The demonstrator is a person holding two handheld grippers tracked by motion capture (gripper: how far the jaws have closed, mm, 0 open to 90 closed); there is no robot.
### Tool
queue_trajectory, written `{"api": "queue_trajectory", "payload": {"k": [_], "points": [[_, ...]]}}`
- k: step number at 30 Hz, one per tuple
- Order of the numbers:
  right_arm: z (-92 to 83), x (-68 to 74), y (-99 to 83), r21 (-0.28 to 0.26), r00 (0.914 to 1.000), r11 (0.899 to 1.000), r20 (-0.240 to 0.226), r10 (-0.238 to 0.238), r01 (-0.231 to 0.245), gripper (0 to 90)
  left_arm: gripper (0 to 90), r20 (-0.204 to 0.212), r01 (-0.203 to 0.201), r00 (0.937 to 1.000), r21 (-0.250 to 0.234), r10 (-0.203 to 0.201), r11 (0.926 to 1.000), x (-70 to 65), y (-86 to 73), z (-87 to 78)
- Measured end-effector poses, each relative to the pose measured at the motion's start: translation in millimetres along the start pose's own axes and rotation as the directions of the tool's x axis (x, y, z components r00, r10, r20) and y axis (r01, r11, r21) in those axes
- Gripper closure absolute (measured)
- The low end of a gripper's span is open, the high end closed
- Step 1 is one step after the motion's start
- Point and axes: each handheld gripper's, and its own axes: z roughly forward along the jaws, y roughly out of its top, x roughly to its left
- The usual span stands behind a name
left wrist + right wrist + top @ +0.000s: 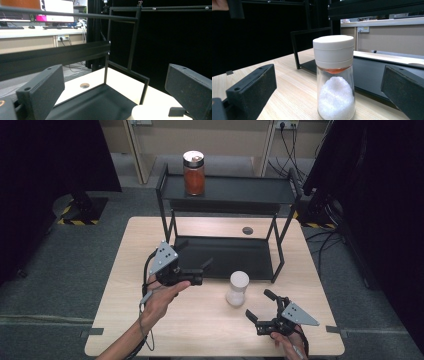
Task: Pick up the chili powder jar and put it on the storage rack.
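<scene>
A glass shaker [237, 288] with a white lid and white grains stands upright on the wooden table [150, 320], just in front of the black rack's lower shelf [230, 257]. My right gripper [260, 305] is open at the near right, its jaws facing the shaker and a little short of it. In the right gripper view the shaker [335, 77] stands centred ahead of the open right gripper [329, 97]. My left gripper [194, 255] is open and holds nothing at the shelf's front left edge. The left gripper [115, 100] looks over the lower shelf [100, 102], with the shaker's lid [155, 112] low down.
A two-tier black rack [227, 190] stands at the back of the table. On its top shelf sits a jar [194, 172] with red contents. A round hole [247, 230] lies in the tabletop behind the rack. Black curtains hang at both sides.
</scene>
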Motion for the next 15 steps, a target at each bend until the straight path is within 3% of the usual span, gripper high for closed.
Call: {"api": "queue_trajectory", "payload": {"k": [10, 15], "points": [[-0.3, -0.1, -0.3, -0.002, 1.0000, 1.000, 0.002, -0.001, 0.001, 0.3, 1.8, 0.019, -0.015, 0.9997, -0.001, 0.015, 0.9999, -3.9, -18.2, -2.8], [-0.3, -0.1, -0.2, -0.002, 1.0000, 1.000, 0.002, -0.002, 0.002, 0.3, 1.8, 0.031, -0.001, 0.9995, 0.003, 0.001, 1.0000, -2.1, -27.2, -3.9]]}}
